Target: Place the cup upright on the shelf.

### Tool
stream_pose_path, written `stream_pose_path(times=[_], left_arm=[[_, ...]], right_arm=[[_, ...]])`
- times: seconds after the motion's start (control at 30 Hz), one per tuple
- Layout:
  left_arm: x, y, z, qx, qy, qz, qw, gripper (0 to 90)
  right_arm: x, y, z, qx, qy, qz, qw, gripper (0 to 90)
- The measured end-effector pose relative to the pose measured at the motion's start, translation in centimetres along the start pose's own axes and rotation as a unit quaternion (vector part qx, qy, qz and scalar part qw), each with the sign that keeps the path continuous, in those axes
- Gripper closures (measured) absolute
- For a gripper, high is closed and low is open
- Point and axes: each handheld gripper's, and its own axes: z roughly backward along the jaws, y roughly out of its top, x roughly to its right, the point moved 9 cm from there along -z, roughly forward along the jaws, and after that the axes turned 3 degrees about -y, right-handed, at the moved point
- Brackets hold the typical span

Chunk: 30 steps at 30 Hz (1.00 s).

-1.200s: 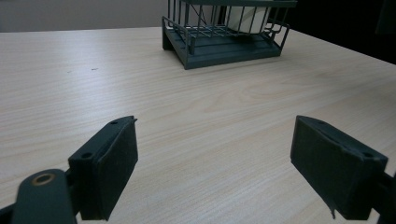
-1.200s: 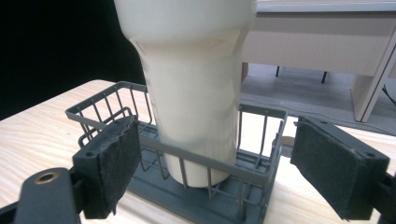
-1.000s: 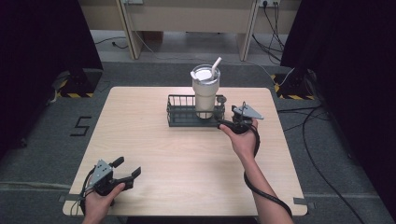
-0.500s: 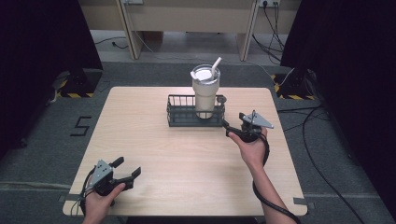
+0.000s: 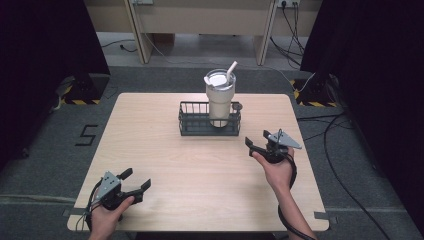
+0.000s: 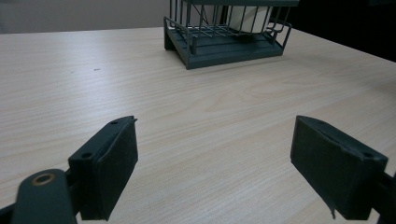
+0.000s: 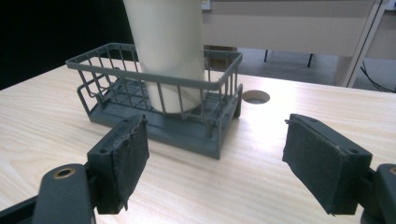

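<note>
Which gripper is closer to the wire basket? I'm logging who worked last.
The right gripper: it hovers open just off the wire basket holding the tumbler, while the left gripper sits at the table's near edge.

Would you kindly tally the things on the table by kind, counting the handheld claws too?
Tumbler with straw: 1
Wire basket: 1
Claws, left claw and right claw, both open: 2
Total: 4

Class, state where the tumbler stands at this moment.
In the high view the tumbler stands upright in the right end of the wire basket, at the table's far middle.
</note>
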Motion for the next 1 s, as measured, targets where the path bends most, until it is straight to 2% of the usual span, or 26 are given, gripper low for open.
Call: stream_pose_path(times=[0.5, 1.0], left_arm=[[0.0, 0.0, 0.0, 0.0, 0.001, 0.0, 1.0, 14.4], [0.0, -0.1, -0.1, -0.001, 0.001, 0.0, 1.0, 14.4]], right_arm=[[1.1, -2.2, 2.7, -0.002, -0.013, -0.004, 0.9999, 22.2], [2.5, -5.1, 5.1, -0.005, -0.029, -0.021, 0.9994, 21.8]])
